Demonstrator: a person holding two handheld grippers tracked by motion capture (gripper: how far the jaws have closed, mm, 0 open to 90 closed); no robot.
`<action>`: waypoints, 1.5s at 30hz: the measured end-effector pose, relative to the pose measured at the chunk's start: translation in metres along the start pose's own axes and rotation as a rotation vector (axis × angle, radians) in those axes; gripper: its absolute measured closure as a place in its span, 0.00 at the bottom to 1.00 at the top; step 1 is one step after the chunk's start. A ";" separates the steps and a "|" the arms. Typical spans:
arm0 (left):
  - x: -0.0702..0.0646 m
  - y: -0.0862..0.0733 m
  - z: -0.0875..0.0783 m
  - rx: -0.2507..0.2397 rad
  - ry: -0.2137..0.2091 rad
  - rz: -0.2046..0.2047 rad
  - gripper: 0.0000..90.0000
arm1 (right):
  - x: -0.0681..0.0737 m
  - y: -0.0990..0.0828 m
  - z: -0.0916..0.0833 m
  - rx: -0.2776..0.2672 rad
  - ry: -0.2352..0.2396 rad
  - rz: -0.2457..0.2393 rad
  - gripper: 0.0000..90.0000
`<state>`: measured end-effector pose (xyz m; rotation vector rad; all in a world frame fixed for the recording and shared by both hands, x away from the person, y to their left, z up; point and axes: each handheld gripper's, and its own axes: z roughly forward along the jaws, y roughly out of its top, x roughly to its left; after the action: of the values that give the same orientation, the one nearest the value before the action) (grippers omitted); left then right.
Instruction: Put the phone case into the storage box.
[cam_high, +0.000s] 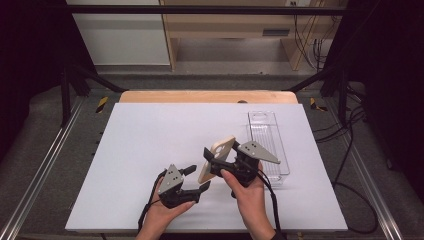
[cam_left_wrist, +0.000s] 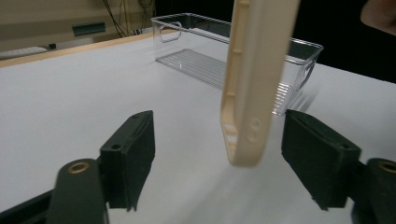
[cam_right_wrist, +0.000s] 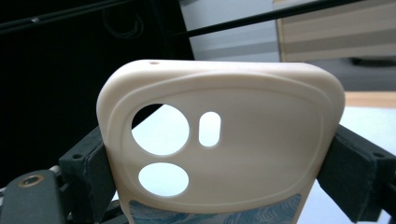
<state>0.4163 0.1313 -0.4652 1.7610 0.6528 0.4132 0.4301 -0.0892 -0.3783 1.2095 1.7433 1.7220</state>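
Cream phone case held upright above the white table, pinched across its width by the right gripper, both pads pressed on the long edges in the right gripper view. In that view: camera end of the case uppermost, with 2 round cut-outs and 1 oblong slot, a strip of blue patterned print along the lower margin. Left gripper just beside and below the case, jaws spread, 1 to each side of the lower end without contact; case edge hanging between them in the left gripper view, nearer the right-hand jaw, clear of the table surface. Left hand and right hand entering from the near edge of the table, a grey 3-cornered plate on top of each gripper, black cables trailing toward the person. Clear plastic bin on the table beyond and to the right of the case, long axis running away from the person, apart from both grippers; same bin behind the case in the left gripper view, ribbed floor visible.
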 end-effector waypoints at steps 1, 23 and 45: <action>0.000 0.000 -0.001 -0.006 0.002 -0.005 0.26 | -0.002 0.002 0.001 0.000 -0.010 -0.006 0.13; 0.060 -0.006 -0.087 -0.104 0.261 -0.041 0.06 | -0.046 0.064 -0.011 -0.014 -0.201 -0.109 0.13; 0.077 -0.012 -0.096 -0.116 0.302 -0.047 0.05 | -0.097 0.096 -0.009 0.026 -0.350 -0.090 0.13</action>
<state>0.4185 0.2544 -0.4542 1.5843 0.8638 0.6798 0.5032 -0.1844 -0.3134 1.3296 1.5865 1.3452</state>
